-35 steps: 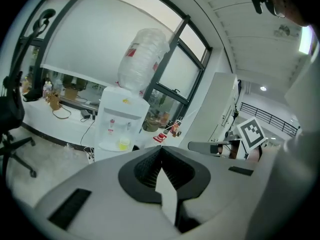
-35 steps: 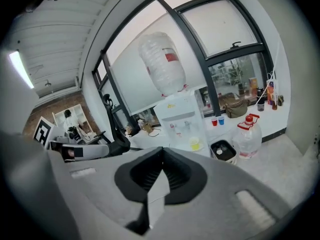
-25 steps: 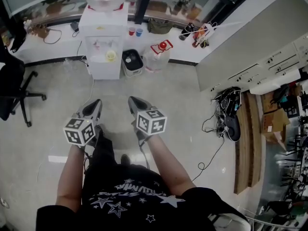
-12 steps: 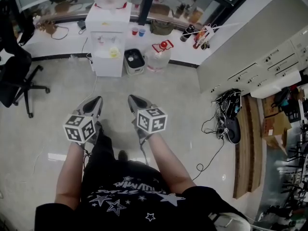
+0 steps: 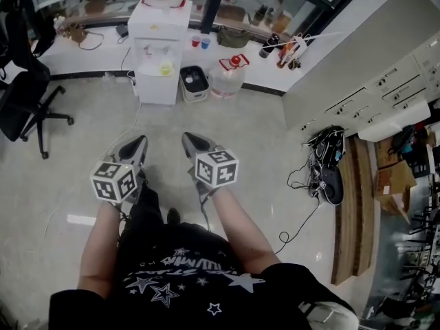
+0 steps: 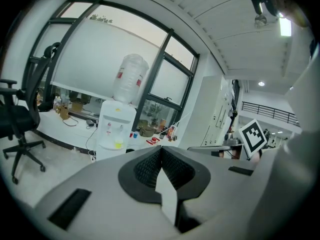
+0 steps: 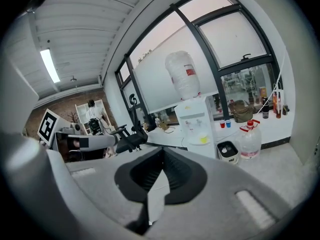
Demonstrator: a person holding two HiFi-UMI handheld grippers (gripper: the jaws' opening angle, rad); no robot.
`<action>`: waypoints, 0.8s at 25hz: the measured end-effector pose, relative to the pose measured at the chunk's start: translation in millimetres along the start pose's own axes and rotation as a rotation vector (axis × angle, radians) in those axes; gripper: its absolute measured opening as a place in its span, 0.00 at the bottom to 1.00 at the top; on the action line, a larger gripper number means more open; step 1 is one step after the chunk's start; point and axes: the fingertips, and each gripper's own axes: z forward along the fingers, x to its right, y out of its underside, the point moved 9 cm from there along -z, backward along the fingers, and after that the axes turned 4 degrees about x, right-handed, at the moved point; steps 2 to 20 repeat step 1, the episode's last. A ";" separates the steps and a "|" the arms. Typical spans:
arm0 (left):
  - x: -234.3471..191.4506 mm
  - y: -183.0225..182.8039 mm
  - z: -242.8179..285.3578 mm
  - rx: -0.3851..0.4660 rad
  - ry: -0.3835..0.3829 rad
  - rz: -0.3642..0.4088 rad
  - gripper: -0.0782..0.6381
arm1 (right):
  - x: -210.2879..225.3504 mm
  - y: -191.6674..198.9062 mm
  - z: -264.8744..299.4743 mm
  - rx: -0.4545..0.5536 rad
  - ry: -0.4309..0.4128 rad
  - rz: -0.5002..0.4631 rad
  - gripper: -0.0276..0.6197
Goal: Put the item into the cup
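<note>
Hovering over the floor (image 5: 261, 136), my left tongs (image 5: 137, 144) and right tongs (image 5: 187, 140) are both pressed together, gripping nothing. A water dispenser (image 5: 159, 50) stands far ahead.

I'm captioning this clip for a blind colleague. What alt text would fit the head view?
Seen from above, a person holds the left gripper and right gripper, both shut and empty, over a pale floor. Ahead stand a white water dispenser, a water jug and a black office chair.
</note>
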 end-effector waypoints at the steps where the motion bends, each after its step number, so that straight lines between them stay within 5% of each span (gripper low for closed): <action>1: 1.6 1.2 -2.4 0.001 0.000 0.002 0.12 | -1.9 1.0 -1.7 -0.001 -0.003 -0.005 0.04; 20: 1.6 1.2 -2.4 0.001 0.000 0.002 0.12 | -1.9 1.0 -1.7 -0.001 -0.003 -0.005 0.04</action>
